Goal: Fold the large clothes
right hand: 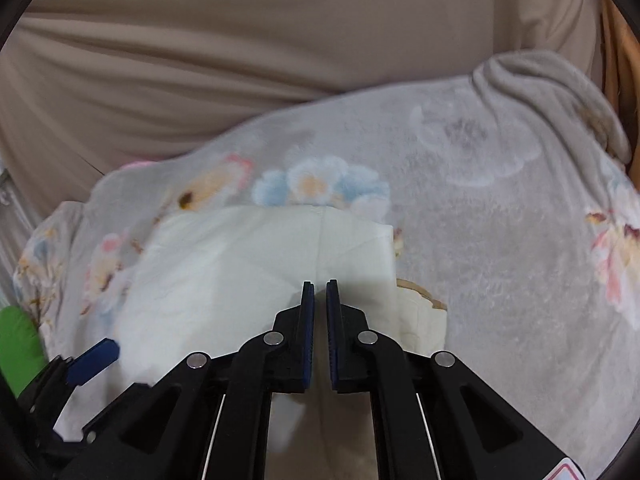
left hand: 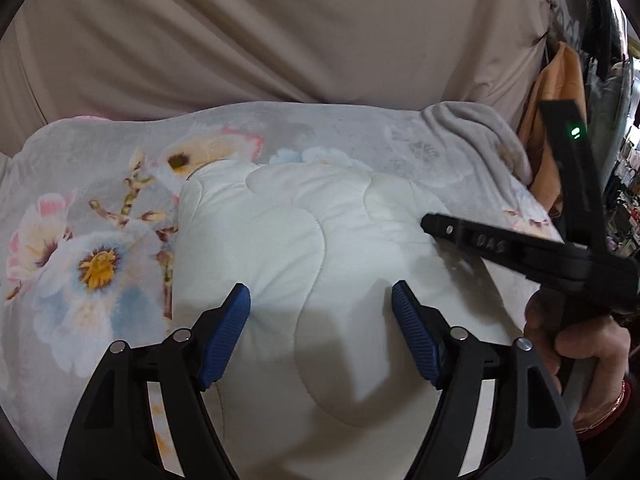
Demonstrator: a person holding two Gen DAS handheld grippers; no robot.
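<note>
A white quilted garment [left hand: 304, 256] lies folded on a floral blanket; it also shows in the right wrist view [right hand: 224, 272]. My left gripper [left hand: 320, 300] is open, its blue pads [left hand: 226, 332] spread just above the garment's near part, holding nothing. My right gripper [right hand: 320, 286] has its jaws nearly closed with a thin gap, over the garment's right part; no cloth shows between them. The right gripper also appears in the left wrist view [left hand: 434, 224], at the garment's right edge, held by a hand [left hand: 576, 340].
The grey floral blanket [left hand: 92, 248] covers the surface, bunched at the far right corner [right hand: 552, 88]. A beige curtain [left hand: 280, 32] hangs behind. Orange cloth [left hand: 560, 92] and clutter stand at the right. A green object [right hand: 16, 344] sits at the left.
</note>
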